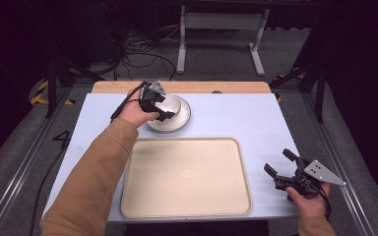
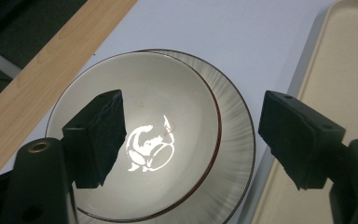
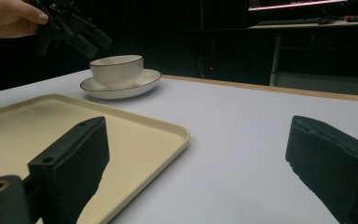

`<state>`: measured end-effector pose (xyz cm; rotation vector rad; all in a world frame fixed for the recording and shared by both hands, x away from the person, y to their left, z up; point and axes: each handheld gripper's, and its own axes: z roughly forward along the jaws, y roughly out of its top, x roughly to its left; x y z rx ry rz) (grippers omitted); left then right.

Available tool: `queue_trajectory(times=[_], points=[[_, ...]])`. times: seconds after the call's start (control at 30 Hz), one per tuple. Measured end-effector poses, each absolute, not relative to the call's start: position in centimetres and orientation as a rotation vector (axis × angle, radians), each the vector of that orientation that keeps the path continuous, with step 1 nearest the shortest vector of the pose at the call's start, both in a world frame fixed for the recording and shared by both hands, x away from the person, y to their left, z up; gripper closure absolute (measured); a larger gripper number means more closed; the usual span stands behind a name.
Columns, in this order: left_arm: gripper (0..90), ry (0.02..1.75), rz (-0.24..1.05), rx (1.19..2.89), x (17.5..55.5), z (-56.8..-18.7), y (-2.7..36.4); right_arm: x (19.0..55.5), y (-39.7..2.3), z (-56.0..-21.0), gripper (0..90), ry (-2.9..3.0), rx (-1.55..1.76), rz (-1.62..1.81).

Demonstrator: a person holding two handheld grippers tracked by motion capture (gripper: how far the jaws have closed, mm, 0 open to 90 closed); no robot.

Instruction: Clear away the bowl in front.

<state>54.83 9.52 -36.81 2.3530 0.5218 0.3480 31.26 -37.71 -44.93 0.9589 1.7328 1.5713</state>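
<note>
My left gripper (image 1: 158,104) hangs over the bowl (image 1: 171,105) near the far edge of the table (image 1: 256,118), jaws spread wide and clamped on nothing. In the left gripper view the two black pads (image 2: 103,135) stand apart above the bowl's hollow, one over its inner wall, the other out past the rim toward the tray (image 2: 328,70); neither is seen touching the china, and a bright reflection glints from the bowl's bottom. The bowl sits upright in its saucer (image 1: 152,124), white with a thin dark line round the rim, left of the middle of the table's far edge and close to the bare wooden strip (image 1: 202,87) that runs along it. Just nearer to me lies the cream tray (image 1: 187,177), flat against the table's near edge and apart from the saucer. My right gripper (image 1: 281,164) rests at the near right corner of the table, beside the tray's right edge, jaws likewise wide apart with only tabletop between them; its view looks across the tray's corner to the bowl (image 3: 117,70) and the left gripper (image 3: 72,30) above it.
</note>
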Motion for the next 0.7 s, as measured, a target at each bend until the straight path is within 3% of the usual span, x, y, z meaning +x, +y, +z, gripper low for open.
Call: queue_trajectory(times=[0.7], points=[[43.9, 0.449, 0.268, 2.448, 55.9, -39.3, 8.3, 30.4, -38.3, -45.2, 7.7, 1.721, 0.986, 1.560]])
